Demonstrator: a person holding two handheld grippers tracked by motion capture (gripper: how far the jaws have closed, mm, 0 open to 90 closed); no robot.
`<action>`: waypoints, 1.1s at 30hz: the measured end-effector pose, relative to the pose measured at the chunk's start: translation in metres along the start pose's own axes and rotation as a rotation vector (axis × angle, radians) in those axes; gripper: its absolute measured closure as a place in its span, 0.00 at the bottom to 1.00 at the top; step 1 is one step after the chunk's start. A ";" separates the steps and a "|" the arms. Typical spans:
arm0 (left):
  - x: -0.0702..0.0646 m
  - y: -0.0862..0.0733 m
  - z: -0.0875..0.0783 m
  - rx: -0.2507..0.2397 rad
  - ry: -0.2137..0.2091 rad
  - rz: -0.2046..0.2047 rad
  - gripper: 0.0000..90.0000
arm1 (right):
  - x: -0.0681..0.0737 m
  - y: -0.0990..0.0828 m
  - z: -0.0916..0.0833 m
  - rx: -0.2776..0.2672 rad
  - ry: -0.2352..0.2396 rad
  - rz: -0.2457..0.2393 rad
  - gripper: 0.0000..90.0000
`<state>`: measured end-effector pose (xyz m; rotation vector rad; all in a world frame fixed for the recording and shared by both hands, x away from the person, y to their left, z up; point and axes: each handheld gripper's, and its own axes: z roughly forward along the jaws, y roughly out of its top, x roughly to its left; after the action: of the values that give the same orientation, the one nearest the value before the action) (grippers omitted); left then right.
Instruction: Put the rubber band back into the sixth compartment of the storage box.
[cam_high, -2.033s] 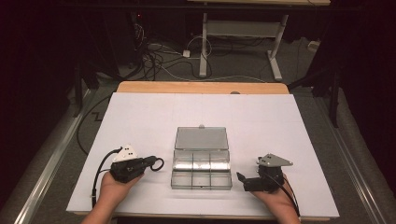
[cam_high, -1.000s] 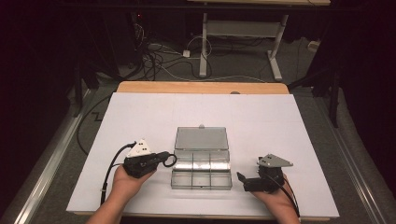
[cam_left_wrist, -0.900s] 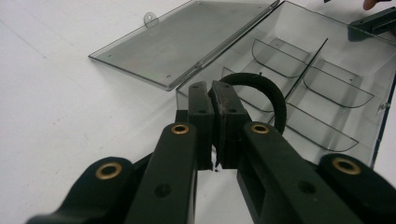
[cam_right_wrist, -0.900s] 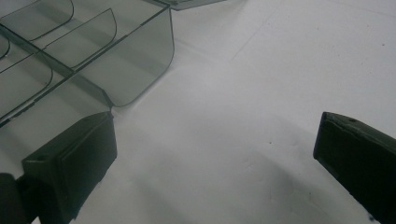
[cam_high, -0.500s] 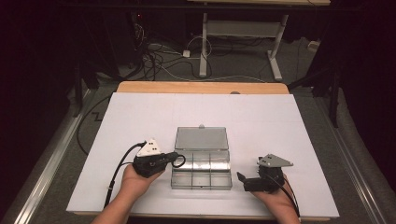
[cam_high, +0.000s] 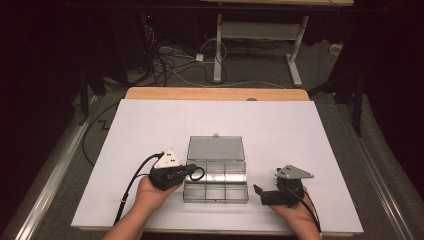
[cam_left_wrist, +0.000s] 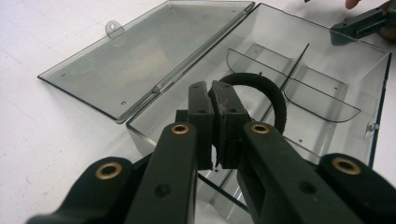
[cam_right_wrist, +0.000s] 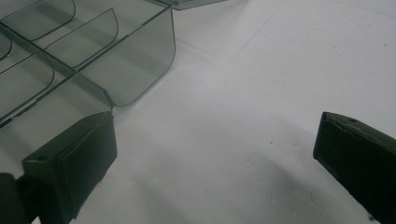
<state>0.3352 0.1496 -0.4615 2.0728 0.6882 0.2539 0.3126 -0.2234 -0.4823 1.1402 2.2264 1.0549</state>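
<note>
Lab-like recording room, dark surroundings, white-covered wooden table (cam_high: 150, 125) at centre frame, tangled cables (cam_high: 170, 62) on grey floor upper left, desk frame (cam_high: 260, 35) at top.

Wooden table (cam_high: 150, 93) covered by white sheet (cam_high: 300, 130). Clear compartment box (cam_high: 216, 192) rests near front edge, hinged lid (cam_high: 216, 148) lying open flat behind.

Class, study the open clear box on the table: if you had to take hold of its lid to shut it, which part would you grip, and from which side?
Grip the lid at its small tab on the far free edge, coming from the far side. The lid lies flat, hinged to the box along its near edge, so the tab probably offers the easiest purchase. The open right tool is free; the left tool holds a black hair tie.
</note>
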 end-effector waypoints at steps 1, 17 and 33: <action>0.000 0.000 0.001 0.002 -0.002 0.002 0.95 | 0.000 0.000 0.000 0.000 0.000 0.000 0.00; -0.015 0.015 0.016 0.000 -0.036 0.038 0.95 | 0.000 0.000 0.000 0.000 -0.001 0.002 0.00; -0.034 0.032 0.030 0.000 -0.078 0.080 0.95 | 0.001 0.000 0.000 -0.002 -0.001 0.002 0.00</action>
<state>0.3325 0.0956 -0.4500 2.1011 0.5591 0.2173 0.3120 -0.2231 -0.4823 1.1414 2.2236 1.0575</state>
